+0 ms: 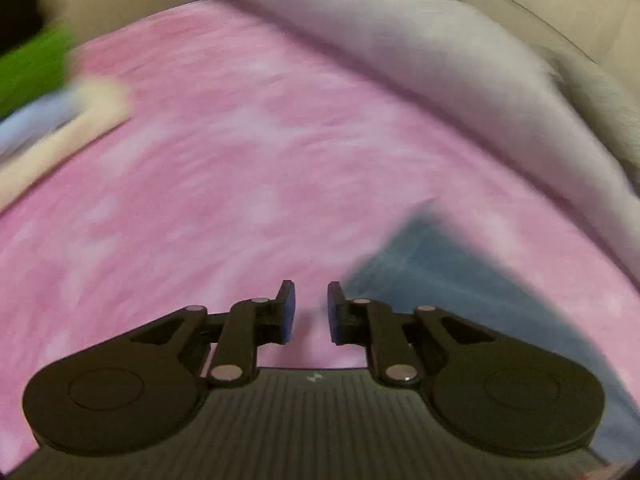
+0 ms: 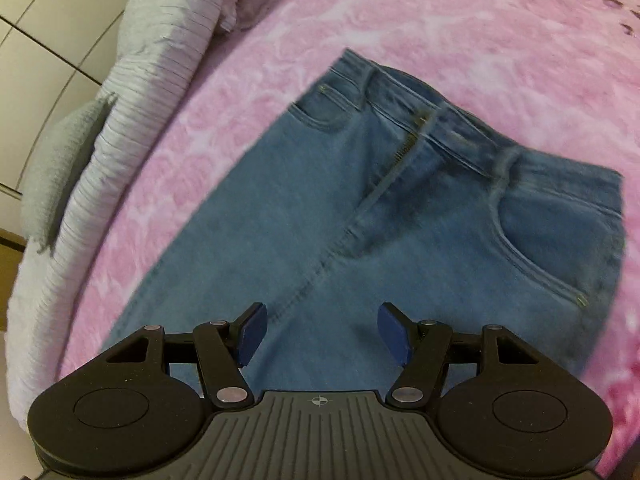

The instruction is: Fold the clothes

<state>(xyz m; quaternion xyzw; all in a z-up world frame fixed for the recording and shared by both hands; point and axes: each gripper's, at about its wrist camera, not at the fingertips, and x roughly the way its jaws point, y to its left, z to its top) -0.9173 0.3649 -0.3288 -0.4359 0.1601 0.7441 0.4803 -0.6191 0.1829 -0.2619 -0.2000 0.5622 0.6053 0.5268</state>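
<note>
Blue jeans (image 2: 400,216) lie flat, front up, on a pink blanket (image 2: 460,20), waistband toward the far side, zipper partly open. My right gripper (image 2: 320,330) is open and empty above the legs near the crotch seam. In the blurred left wrist view, my left gripper (image 1: 311,308) is open and empty over the pink blanket (image 1: 220,160), with a corner of the jeans (image 1: 460,280) just to its right.
A grey-white ribbed duvet (image 2: 160,40) and a grey pillow (image 2: 60,168) lie along the bed's left edge; the duvet also shows in the left wrist view (image 1: 440,60). Blurred green, blue and beige cloth (image 1: 48,92) lies at the far left.
</note>
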